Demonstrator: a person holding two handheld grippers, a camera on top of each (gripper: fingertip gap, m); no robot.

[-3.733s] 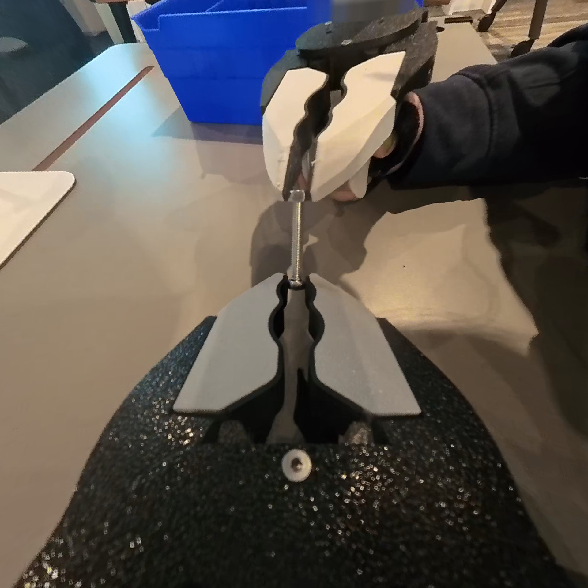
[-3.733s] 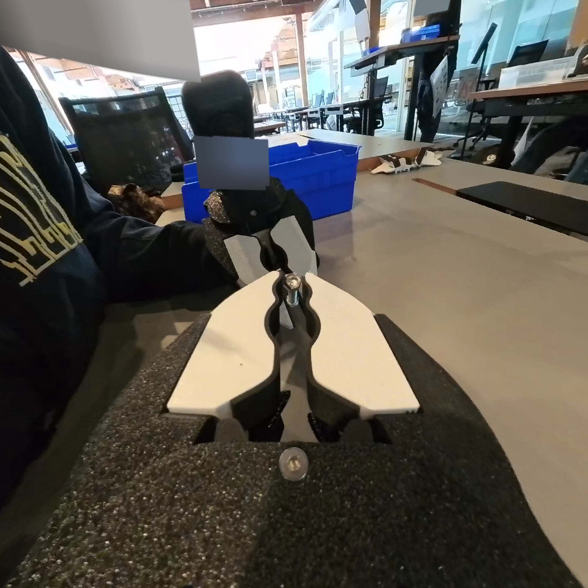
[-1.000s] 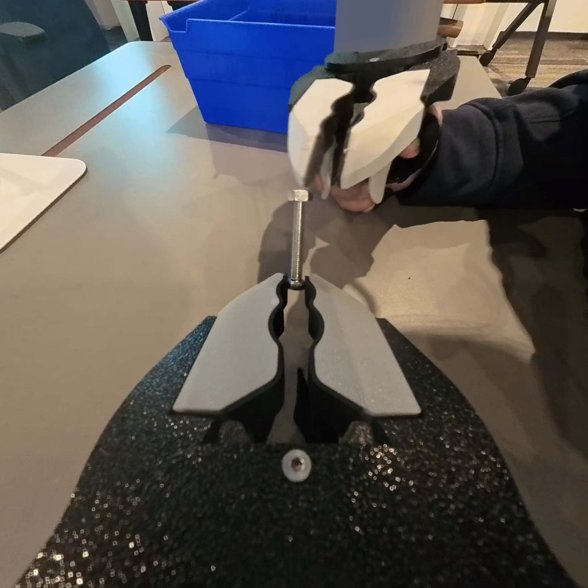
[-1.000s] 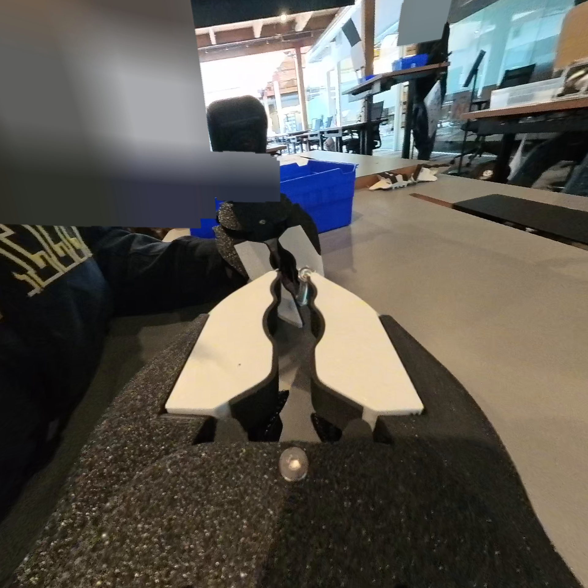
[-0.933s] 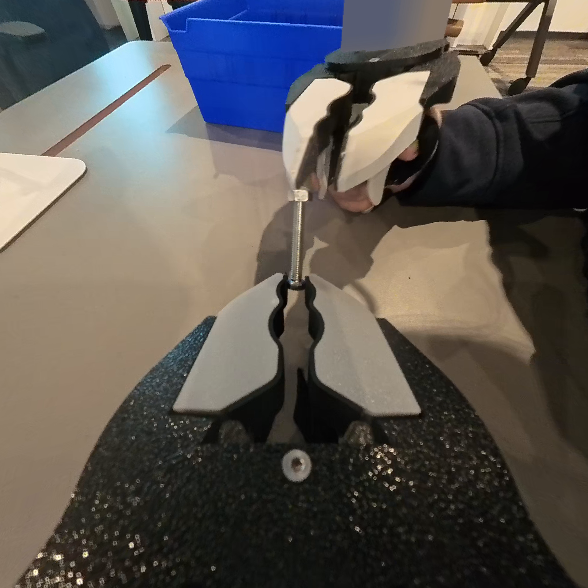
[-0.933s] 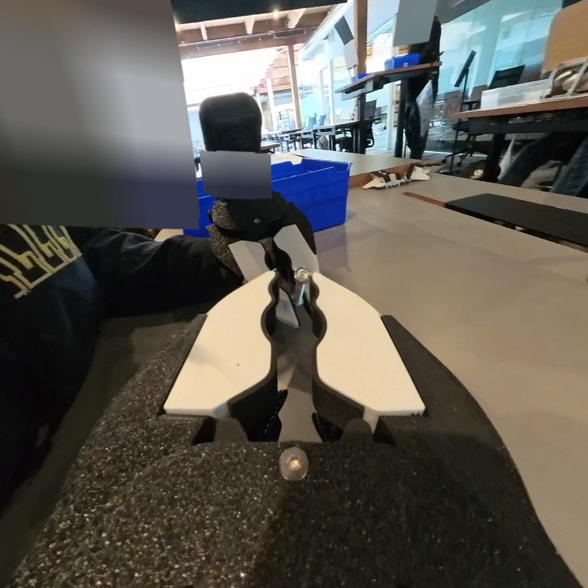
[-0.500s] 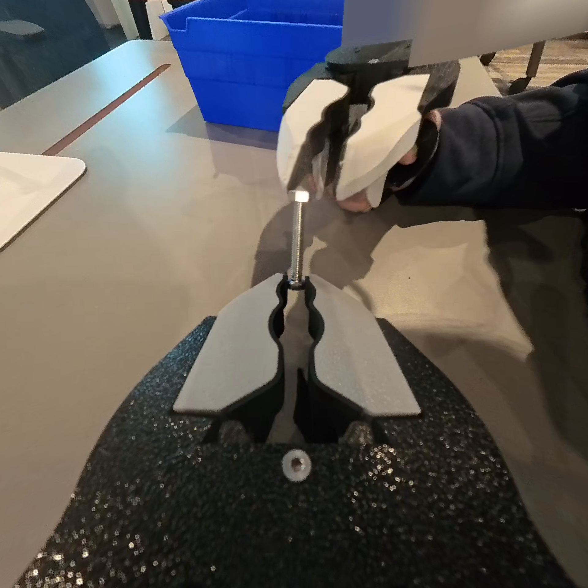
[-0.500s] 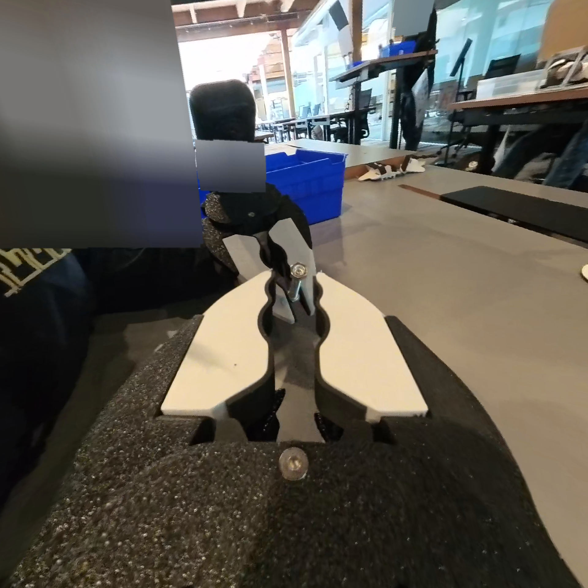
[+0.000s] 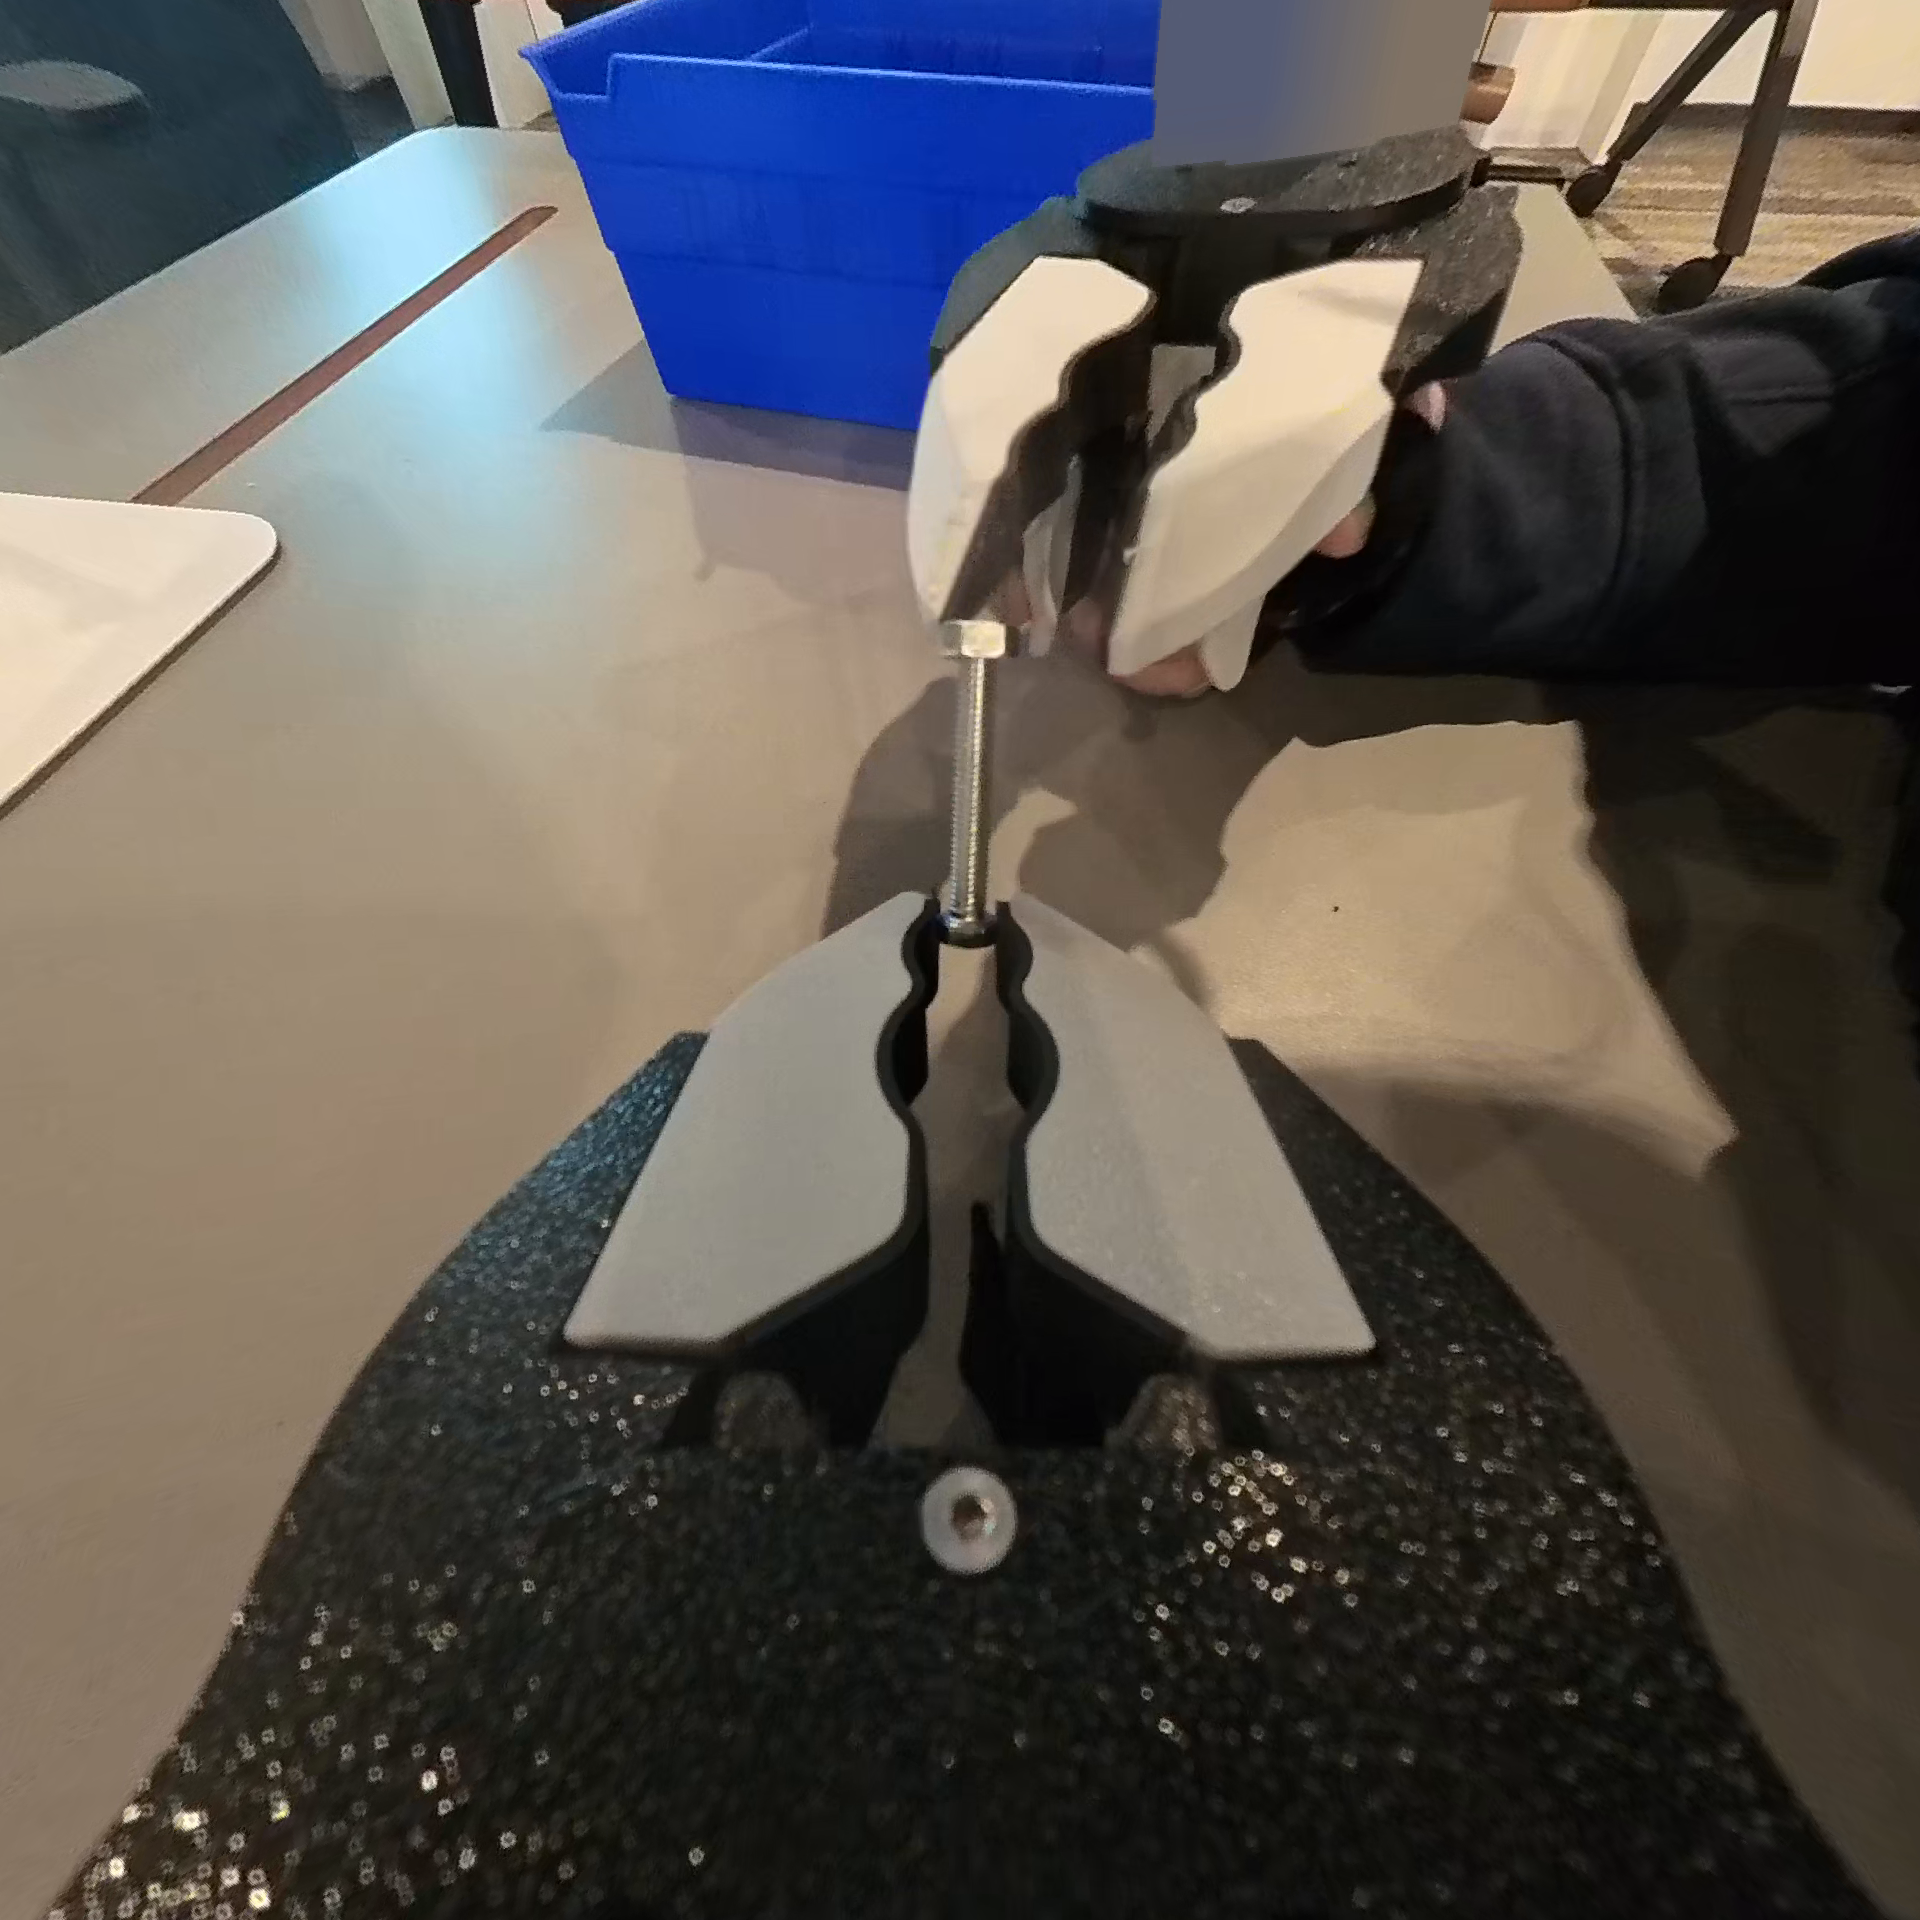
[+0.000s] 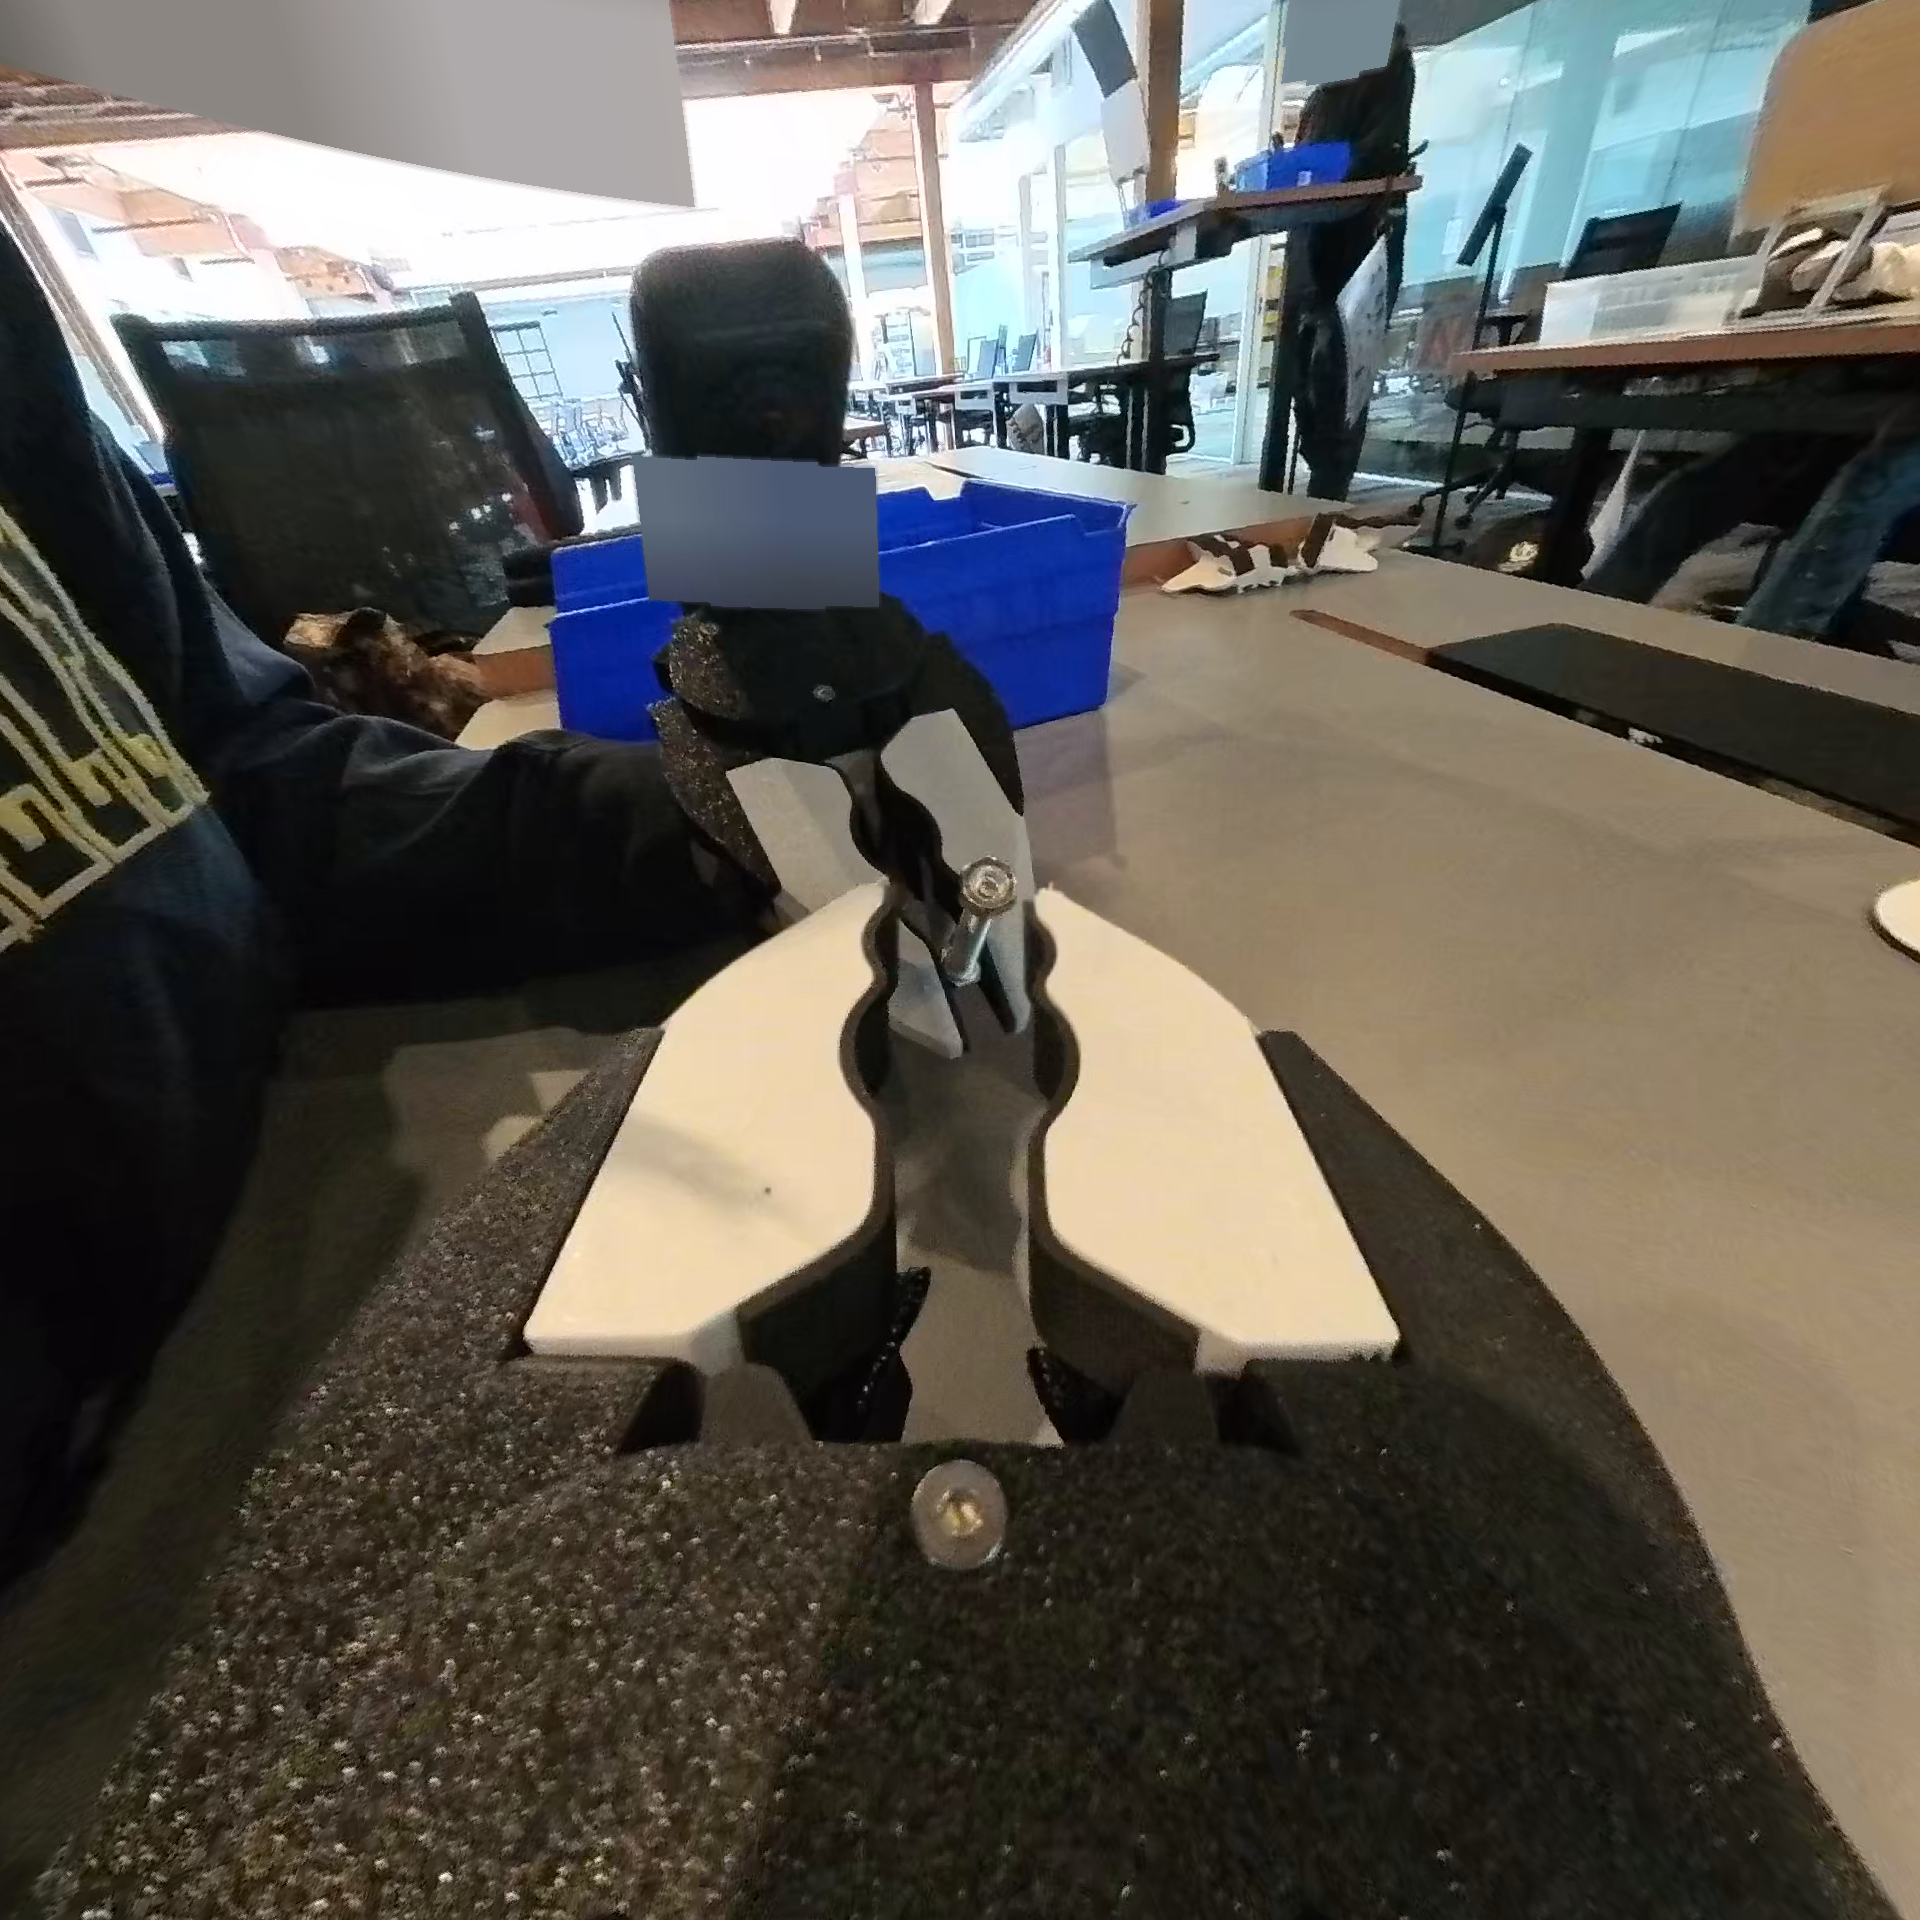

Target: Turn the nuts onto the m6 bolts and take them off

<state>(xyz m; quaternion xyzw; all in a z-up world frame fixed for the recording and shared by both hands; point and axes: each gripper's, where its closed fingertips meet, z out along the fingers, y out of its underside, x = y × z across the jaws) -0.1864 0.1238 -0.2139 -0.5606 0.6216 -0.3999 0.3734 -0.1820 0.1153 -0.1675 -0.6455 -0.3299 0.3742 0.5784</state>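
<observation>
A silver hex-head bolt (image 9: 969, 790) sticks straight out from my left gripper (image 9: 964, 916), which is shut on its threaded end above the grey table (image 9: 416, 831). I cannot tell whether a nut sits between the tips. My right gripper (image 9: 1039, 634) faces it, tilted down, with its jaws apart around the bolt head (image 9: 971, 636). In the right wrist view the bolt (image 10: 971, 920) shows head-on between my right gripper's (image 10: 966, 904) open tips, with the left gripper (image 10: 966, 997) just behind it.
A blue bin (image 9: 831, 208) stands at the back of the table and also shows in the right wrist view (image 10: 997, 623). A white board (image 9: 104, 603) lies at the left. A black mat (image 10: 1662, 696) lies at the right. A dark sleeve (image 9: 1610, 499) holds the right gripper. There is about 5 cm between the tips of the two grippers.
The right gripper's jaws have spread wider around the bolt head, and it has tilted a little. The left gripper and the bolt have stayed still.
</observation>
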